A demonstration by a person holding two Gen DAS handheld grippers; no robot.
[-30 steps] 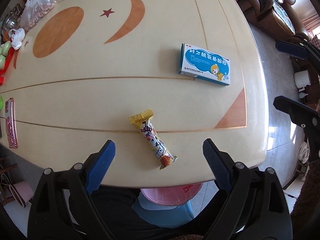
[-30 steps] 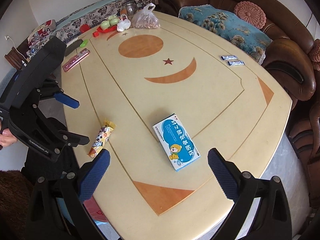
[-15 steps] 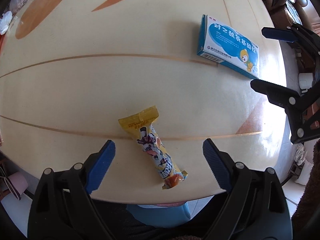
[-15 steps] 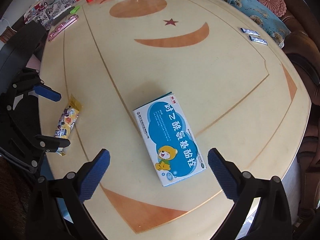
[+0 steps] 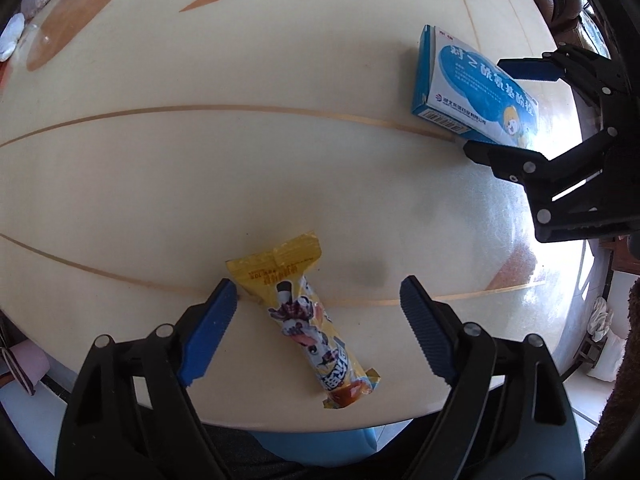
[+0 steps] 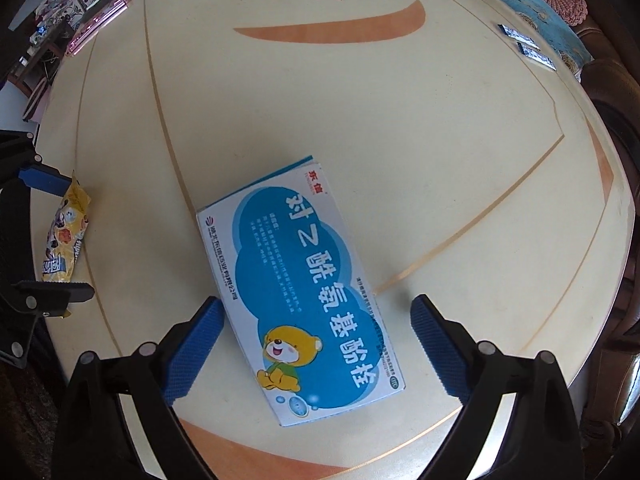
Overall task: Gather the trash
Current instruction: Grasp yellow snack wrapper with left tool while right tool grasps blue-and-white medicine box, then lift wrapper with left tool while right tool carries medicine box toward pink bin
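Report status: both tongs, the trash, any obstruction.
Left tongs open, closing around yellow cartoon-printed snack wrapper. Right tongs open, closing around blue-and-white cardboard medicine box. Neither gripped yet. Nothing in the way.

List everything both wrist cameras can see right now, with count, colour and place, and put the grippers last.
snack wrapper: 1, yellow with cartoon print, flat near the table's near edge, between the left gripper's fingers.
medicine box: 1, blue and white with a bear, flat on the table, between the right gripper's fingers.
small sachets: 2, blue and white, far right table edge.
pink case: 1, far left edge.
table: 1, cream with orange star and crescent inlays.
sofa: brown, with cushions, behind the table.
left gripper: black, blue pads, open, jaws just closing.
right gripper: black, blue pads, open, jaws just closing.
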